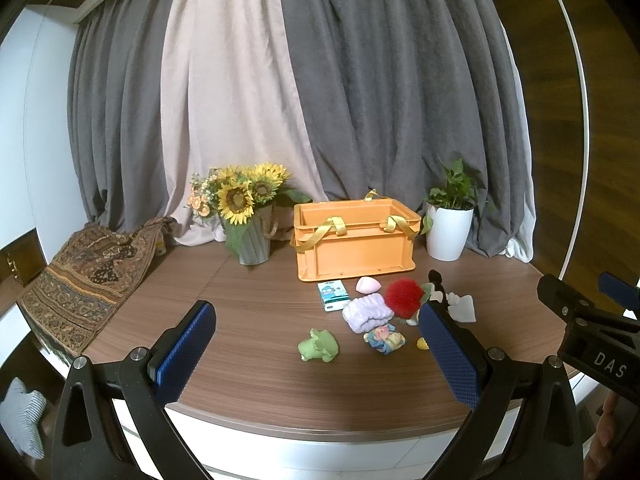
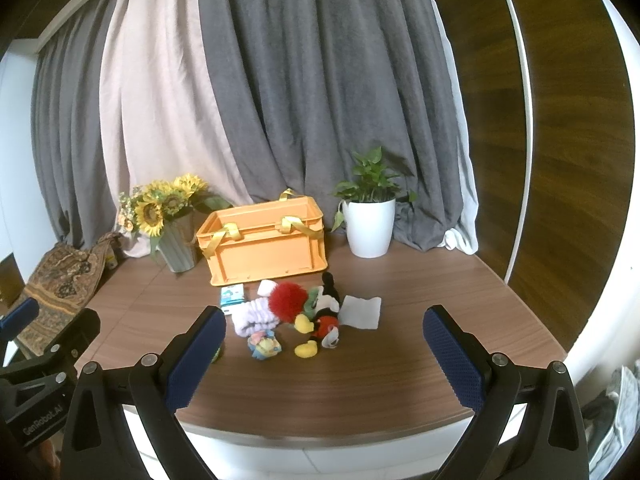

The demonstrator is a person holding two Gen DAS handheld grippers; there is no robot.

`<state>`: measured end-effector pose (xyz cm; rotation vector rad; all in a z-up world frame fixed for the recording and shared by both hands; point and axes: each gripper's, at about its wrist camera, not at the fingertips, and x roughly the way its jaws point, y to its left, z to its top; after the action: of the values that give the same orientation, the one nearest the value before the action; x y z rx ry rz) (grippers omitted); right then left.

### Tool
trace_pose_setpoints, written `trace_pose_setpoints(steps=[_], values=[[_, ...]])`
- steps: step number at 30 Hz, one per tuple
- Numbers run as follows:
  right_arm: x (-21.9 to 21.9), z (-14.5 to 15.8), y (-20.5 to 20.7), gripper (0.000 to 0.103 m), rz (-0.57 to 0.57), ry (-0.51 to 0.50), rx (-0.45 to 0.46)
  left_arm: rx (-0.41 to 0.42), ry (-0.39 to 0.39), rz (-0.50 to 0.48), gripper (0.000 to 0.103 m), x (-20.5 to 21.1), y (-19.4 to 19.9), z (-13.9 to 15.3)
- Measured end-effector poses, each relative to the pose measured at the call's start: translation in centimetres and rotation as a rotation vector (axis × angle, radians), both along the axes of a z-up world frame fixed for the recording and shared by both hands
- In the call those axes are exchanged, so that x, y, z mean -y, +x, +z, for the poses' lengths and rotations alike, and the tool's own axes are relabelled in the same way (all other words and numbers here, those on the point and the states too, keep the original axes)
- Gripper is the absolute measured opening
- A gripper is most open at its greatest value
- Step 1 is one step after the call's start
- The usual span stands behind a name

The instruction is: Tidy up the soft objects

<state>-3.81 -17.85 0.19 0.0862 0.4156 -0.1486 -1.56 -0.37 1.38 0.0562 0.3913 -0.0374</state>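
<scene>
An orange crate (image 1: 356, 248) (image 2: 264, 246) with yellow straps stands open at the back of the table. In front of it lies a pile: a red pompom (image 1: 404, 297) (image 2: 286, 302), a lilac headband (image 1: 366, 312) (image 2: 256, 314), a pastel scrunchie (image 1: 384, 340) (image 2: 264, 345), a green toy (image 1: 318, 345), a pink heart (image 1: 367, 285), a Mickey plush (image 2: 324, 316), a white cloth (image 2: 362, 311) (image 1: 462, 307) and a tissue pack (image 1: 332, 295) (image 2: 232, 295). My left gripper (image 1: 316, 354) is open above the near table edge. My right gripper (image 2: 324, 354) is open too, short of the pile.
A sunflower vase (image 1: 248, 220) (image 2: 176, 236) stands left of the crate and a white potted plant (image 1: 448, 228) (image 2: 370, 220) right of it. A patterned cloth (image 1: 84, 276) drapes over the table's left edge. Curtains hang behind.
</scene>
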Motion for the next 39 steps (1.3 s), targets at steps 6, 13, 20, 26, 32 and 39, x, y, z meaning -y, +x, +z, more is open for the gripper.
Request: trace_pose_setpoints(steps=[6, 13, 20, 26, 32, 39], values=[[0.1, -0.1, 0.0, 0.101, 0.001, 0.001, 0.000, 0.000, -0.002, 0.000, 0.103, -0.1, -0.1, -0.1], [0.0, -0.1, 0.0, 0.101, 0.000, 0.001, 0.001, -0.002, -0.001, 0.001, 0.103, -0.1, 0.0, -0.1], [0.3, -0.6, 0.7, 0.101, 0.011, 0.006, -0.015, -0.016, 0.000, -0.003, 0.103, -0.5, 0.4, -0.5], [-0.1, -1.4, 1.9, 0.101, 0.030, 0.008, -0.036, -0.071, 0.007, -0.027, 0.103, -1.1, 2.0, -1.9], [-1.2, -2.8, 4.2, 0.101, 0.064, 0.005, -0.085, -0.114, 0.024, -0.009, 0.103, -2.0, 3.9, -3.7], [-2.8, -5.3, 7.5, 0.100, 0.121, -0.002, -0.146, -0.161, 0.044, -0.023, 0.103, -2.8, 6.9, -6.1]])
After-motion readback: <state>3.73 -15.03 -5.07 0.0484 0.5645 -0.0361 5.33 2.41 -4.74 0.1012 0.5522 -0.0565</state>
